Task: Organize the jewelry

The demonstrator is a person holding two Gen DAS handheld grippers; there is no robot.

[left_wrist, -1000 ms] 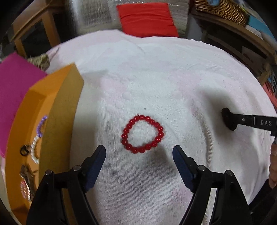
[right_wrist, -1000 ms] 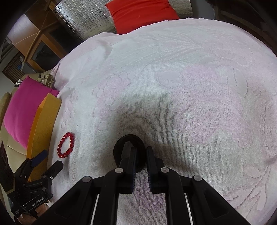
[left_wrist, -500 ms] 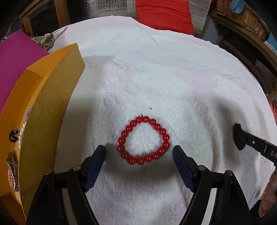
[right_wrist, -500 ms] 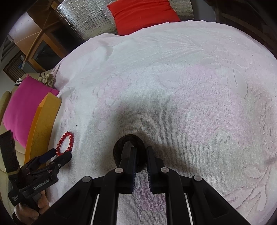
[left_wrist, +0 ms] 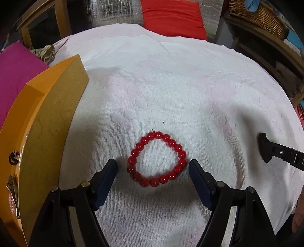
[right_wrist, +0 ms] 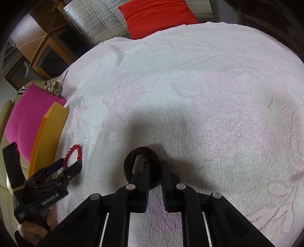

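Observation:
A red bead bracelet [left_wrist: 156, 158] lies flat on the white towel [left_wrist: 171, 85]. My left gripper [left_wrist: 152, 163] is open, with one finger on each side of the bracelet and neither touching it. The right wrist view shows the same bracelet [right_wrist: 73, 155] partly behind the left gripper [right_wrist: 69, 165]. My right gripper [right_wrist: 154, 171] is shut on one side of a black ring [right_wrist: 140, 152] that rests on the towel. That ring [left_wrist: 264, 150] shows edge-on at the right of the left wrist view. An open orange box [left_wrist: 47, 123] stands left of the bracelet.
Inside the orange box lie gold pieces [left_wrist: 14, 155] and pearls, mostly hidden by its wall. A pink cushion [right_wrist: 28, 114] sits behind the box and a red cushion [left_wrist: 171, 17] beyond the towel's far edge. A wicker basket [left_wrist: 256, 15] stands on a shelf at the far right.
My left gripper has come closer to the red bracelet, which now lies between its fingers instead of ahead of them. The right gripper and the black ring have stayed put.

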